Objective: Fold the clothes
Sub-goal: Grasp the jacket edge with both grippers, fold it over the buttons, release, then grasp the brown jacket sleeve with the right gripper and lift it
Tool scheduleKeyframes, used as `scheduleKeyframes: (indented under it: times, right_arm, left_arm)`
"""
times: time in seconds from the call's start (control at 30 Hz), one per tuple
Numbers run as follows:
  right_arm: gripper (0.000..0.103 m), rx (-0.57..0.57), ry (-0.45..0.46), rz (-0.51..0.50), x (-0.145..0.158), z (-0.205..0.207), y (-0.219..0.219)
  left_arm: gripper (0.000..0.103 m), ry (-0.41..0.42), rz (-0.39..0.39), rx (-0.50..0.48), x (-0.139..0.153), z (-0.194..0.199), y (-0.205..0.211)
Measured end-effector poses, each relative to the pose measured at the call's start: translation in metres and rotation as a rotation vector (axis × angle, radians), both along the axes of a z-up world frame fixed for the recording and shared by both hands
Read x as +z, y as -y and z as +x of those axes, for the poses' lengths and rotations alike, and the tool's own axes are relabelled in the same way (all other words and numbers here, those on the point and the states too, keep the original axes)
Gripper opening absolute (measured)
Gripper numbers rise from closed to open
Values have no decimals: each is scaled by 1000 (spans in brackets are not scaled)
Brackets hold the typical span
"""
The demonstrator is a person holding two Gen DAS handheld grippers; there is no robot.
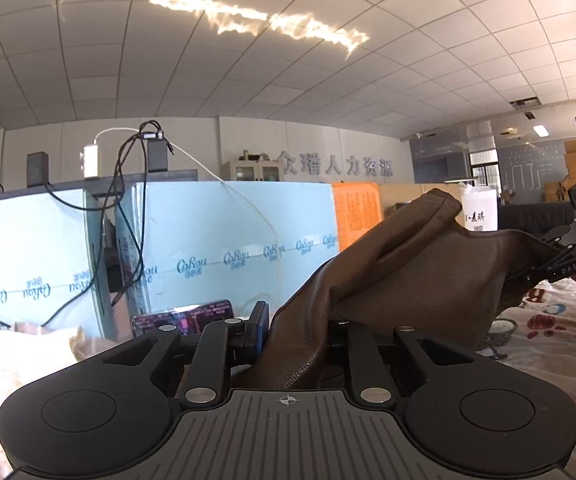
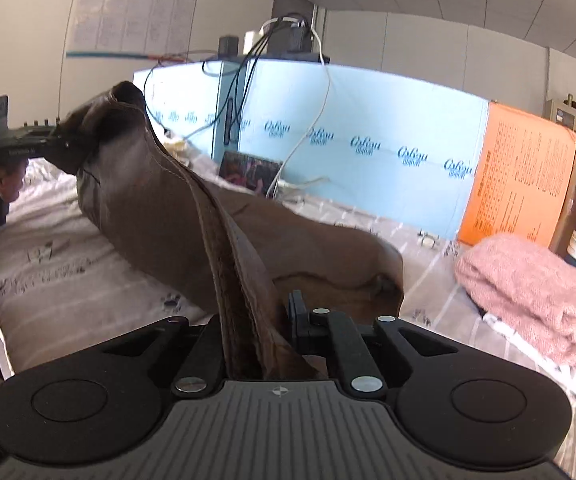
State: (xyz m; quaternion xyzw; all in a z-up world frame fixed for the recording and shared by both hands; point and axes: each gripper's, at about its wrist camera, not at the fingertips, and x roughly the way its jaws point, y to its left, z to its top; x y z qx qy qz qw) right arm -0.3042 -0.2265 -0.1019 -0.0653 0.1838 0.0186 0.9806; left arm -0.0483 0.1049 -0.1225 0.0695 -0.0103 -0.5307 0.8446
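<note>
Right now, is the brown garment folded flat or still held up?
Held up, not folded: the brown garment hangs stretched between the left tool and right tool, its lower part draping onto the bed sheet.

A bed [image 2: 67, 280] covered by a pale printed sheet carries a brown garment's [image 2: 328, 248] lower part near its middle and a folded pink blanket [image 2: 528, 292] toward its right edge.

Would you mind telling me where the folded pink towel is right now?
In the right wrist view, the pink towel lies on the bed at far right, right of the brown garment, below the orange board.
</note>
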Motion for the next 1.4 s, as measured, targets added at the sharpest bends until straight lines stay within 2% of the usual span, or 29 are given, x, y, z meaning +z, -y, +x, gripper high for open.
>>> scheduleKeyframes:
  times: [0.1,0.23,0.4,0.5,0.57,0.67,0.8,0.87,0.93,0.97,1.1,1.13,1.17,1.2,1.27,1.33,1.4]
  right_arm:
    - [5,37,38,-3,15,30,20]
    - [5,80,2,37,19,79,51]
    - [5,66,-81,98,1,128,80]
    - [5,52,-130,130,-15,148,89]
    - [5,42,-148,154,-23,153,93]
    - [8,10,-161,207,-31,154,102]
    - [11,-56,-138,244,-36,145,102]
    - [17,-80,-127,231,-36,143,100]
    - [24,-97,-110,251,-34,143,100]
    - [32,-105,-99,267,-34,141,101]
    - [45,-158,-45,322,-31,131,105]
    - [54,-183,-27,329,-30,129,105]
    - [67,-208,-9,335,-28,126,106]
    - [72,-243,5,344,-28,123,107]
    - [73,-311,14,362,-27,119,110]
    - [73,-388,-42,340,-34,123,110]
    - [73,-447,-87,326,-39,129,109]
  left_arm:
    - [18,-11,23,7,11,29,20]
    - [18,-81,109,7,12,75,51]
    - [18,-189,296,16,-12,124,94]
    - [21,-242,382,27,-32,142,112]
    - [24,-282,379,31,-40,149,117]
    - [36,-337,338,31,-45,162,115]
    - [53,-358,309,60,-49,169,110]
    - [62,-361,299,74,-47,169,107]
    - [77,-367,283,75,-46,169,102]
    - [79,-368,274,89,-45,170,99]
    - [83,-358,237,216,-42,174,89]
    - [84,-349,236,256,-41,175,87]
    - [84,-342,243,291,-40,176,86]
    - [86,-339,255,320,-41,176,87]
    - [86,-341,301,364,-46,179,93]
    - [87,-344,357,408,-53,182,101]
    - [87,-340,362,430,-52,180,102]
